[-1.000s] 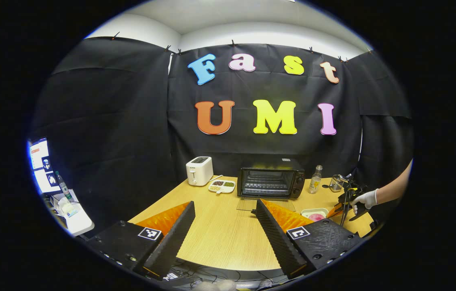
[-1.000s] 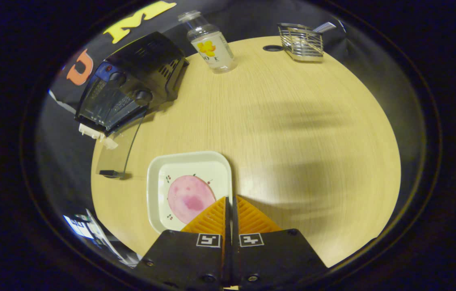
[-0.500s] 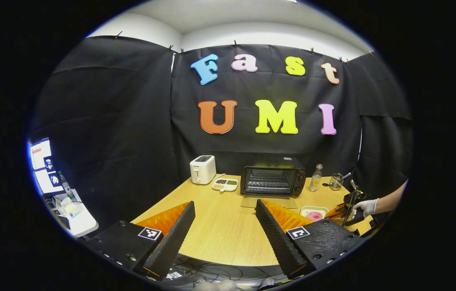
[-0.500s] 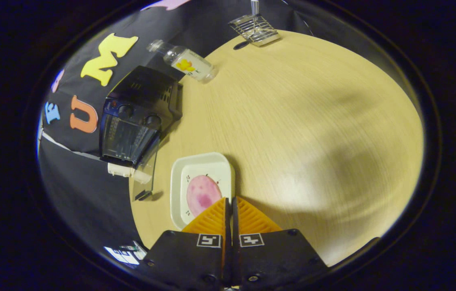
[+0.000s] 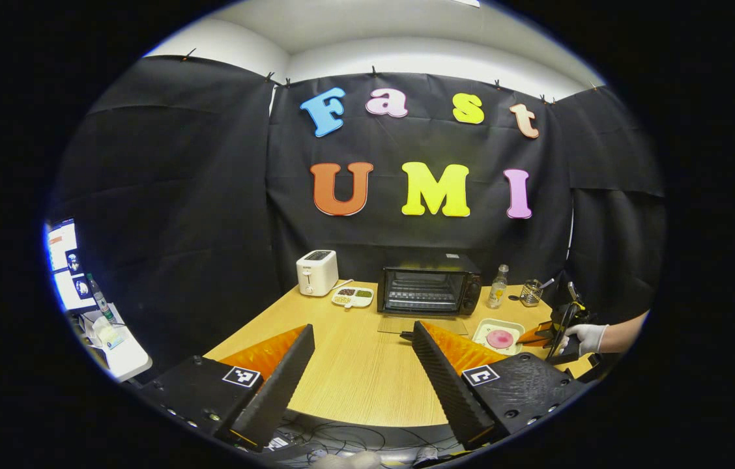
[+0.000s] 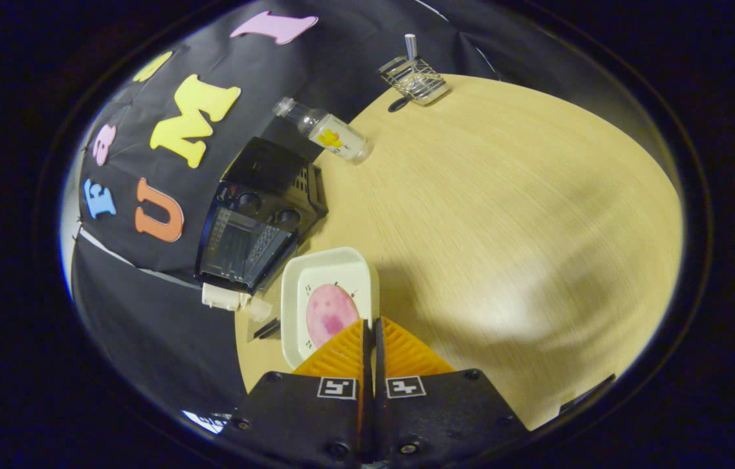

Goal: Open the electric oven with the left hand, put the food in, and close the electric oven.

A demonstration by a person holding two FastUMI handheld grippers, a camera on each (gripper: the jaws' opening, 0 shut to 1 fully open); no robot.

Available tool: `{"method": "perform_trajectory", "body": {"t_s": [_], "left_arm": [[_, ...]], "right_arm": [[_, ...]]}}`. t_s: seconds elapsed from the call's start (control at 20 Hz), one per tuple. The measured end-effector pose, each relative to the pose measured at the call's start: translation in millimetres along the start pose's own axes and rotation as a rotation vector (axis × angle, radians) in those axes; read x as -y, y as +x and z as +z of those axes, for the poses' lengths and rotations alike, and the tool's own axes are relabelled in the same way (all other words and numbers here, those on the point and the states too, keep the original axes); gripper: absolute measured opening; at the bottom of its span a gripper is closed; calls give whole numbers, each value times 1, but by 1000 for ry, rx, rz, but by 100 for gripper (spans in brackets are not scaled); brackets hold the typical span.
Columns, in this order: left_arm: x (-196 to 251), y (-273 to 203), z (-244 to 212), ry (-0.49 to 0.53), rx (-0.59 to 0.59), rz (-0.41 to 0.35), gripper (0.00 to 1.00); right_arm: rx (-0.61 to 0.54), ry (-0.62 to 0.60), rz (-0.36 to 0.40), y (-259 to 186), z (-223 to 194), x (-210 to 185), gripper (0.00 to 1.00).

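Oven (image 5: pixel 429 291) sits at the table's (image 5: pixel 354 371) far edge, door (image 5: pixel 421 324) already dropped flat toward us. Right gripper (image 6: pixel 371 324) is clamped on the near rim of the plate (image 6: pixel 318 280) holding the food (image 6: pixel 330 312); the oven mouth lies ahead and left of it, close by. Left gripper (image 5: pixel 361 348) gapes empty off the table's near edge, farther off.

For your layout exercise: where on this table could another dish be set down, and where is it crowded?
Free: the wide bare table right of the plate, below the bottle; also the front left. Crowded: the back row, toaster, snack tray, oven.
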State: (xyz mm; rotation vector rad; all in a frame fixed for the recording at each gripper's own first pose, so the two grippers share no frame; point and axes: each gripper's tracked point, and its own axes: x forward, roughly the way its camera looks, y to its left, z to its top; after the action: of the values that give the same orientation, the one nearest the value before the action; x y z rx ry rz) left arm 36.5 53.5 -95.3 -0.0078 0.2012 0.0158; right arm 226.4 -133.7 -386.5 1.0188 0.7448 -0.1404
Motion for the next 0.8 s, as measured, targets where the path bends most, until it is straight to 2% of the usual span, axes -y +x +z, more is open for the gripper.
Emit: {"method": "perform_trajectory", "body": {"t_s": [0.05, 0.15, 0.25, 0.45, 0.5, 0.65, 0.7, 0.75, 0.8], "left_arm": [[2, -1, -1, 0, -1, -4, 96], [5, 0, 1, 2, -4, -10, 96], [6, -1, 3, 6, -3, -17, 97], [9, -4, 4, 23, -7, -26, 96], [8, -5, 5, 28, -8, -26, 96], [4, -4, 7, 46, -13, -20, 96], [3, -4, 8, 52, -16, -15, 96], [0, -2, 8, 57, -20, -10, 96], [-4, -2, 11, 63, -18, 1, 96]], "right_arm": [[18, 12, 0, -3, -2, -2, 0], [46, 52, 18, -8, -7, -13, 4], [71, 95, 41, -16, -12, -25, 0], [108, 201, 85, -21, -35, -63, 0], [107, 237, 97, -18, -41, -74, 4], [136, 290, 95, 2, -48, -106, 4], [139, 301, 91, 11, -52, -115, 0], [126, 319, 83, 17, -60, -124, 4], [110, 340, 76, 25, -67, -134, 0]]}}
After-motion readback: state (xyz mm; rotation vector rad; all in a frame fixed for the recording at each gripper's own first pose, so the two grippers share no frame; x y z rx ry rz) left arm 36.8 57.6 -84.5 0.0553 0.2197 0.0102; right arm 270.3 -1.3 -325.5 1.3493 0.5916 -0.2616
